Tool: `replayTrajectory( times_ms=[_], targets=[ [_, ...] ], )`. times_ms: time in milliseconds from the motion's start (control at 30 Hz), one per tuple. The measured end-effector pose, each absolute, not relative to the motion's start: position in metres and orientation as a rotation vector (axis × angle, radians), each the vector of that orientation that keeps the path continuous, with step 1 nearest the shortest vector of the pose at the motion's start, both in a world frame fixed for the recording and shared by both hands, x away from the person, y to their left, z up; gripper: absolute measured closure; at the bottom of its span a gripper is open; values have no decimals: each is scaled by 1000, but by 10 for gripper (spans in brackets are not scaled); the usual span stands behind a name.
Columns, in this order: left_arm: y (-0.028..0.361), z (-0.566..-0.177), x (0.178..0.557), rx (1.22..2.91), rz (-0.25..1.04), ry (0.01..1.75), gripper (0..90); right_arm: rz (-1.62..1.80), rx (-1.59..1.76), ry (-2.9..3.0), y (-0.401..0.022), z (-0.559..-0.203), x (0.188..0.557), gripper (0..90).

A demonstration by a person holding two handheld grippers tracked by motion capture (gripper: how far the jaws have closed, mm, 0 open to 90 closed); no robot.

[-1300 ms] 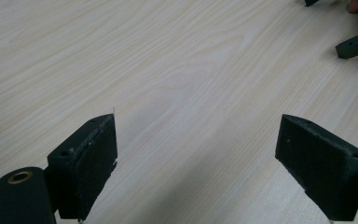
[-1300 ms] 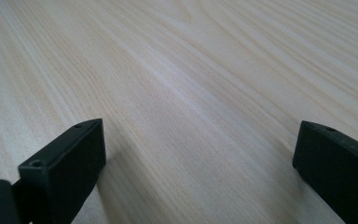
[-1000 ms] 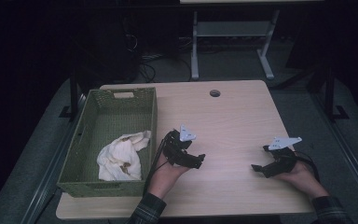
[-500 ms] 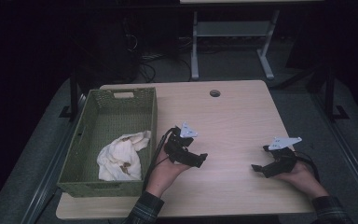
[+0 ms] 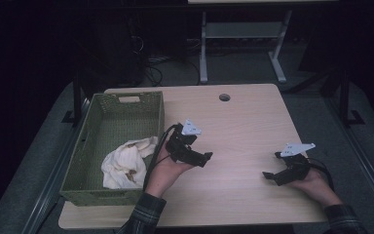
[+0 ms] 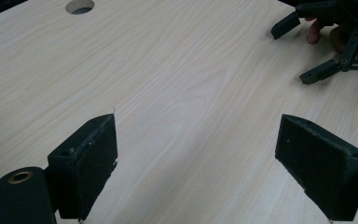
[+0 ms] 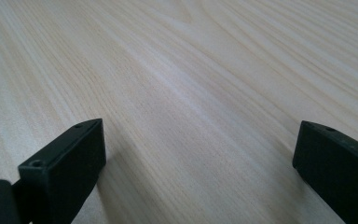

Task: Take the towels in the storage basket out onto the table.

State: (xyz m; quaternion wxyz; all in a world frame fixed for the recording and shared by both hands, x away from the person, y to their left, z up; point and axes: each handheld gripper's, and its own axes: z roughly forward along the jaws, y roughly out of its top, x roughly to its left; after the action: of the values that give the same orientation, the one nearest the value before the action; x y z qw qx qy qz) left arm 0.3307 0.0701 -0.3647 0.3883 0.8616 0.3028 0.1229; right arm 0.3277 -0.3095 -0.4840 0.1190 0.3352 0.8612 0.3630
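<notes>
both tongs stand with their jaws wide apart and hold nothing. left tongs (image 5: 191,152) are held above the table (image 5: 233,122) just beside the right wall of the green basket (image 5: 90,139), raised off the wood in the person's left hand (image 5: 164,169), jaws pointing toward the table's right edge. in the left gripper view bare pale wood lies between the two black pads (image 6: 91,161), and the round cable hole (image 6: 79,6) sits at the far edge of the table. right tongs (image 5: 278,174) lie low near the front right corner of the table, in the right hand (image 5: 316,183), jaws aimed toward the middle of the table; the same tongs (image 6: 326,44) appear at the upper right of the left gripper view, well apart from the left pair. in the right gripper view only wood grain runs between its pads (image 7: 72,161). a crumpled white cloth (image 5: 126,163) with brownish marks lies inside the basket, in its front right part, near the left hand but apart from the tongs. the basket stands along the table's left edge.
</notes>
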Motion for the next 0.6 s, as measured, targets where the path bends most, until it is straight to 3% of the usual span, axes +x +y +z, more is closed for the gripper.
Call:
replayTrajectory(
  times_ms=[600],
  targets=[
    [106,-350,333,2174,318,780,125,1062,978,2520,-310,-484,328,22]
  ],
)
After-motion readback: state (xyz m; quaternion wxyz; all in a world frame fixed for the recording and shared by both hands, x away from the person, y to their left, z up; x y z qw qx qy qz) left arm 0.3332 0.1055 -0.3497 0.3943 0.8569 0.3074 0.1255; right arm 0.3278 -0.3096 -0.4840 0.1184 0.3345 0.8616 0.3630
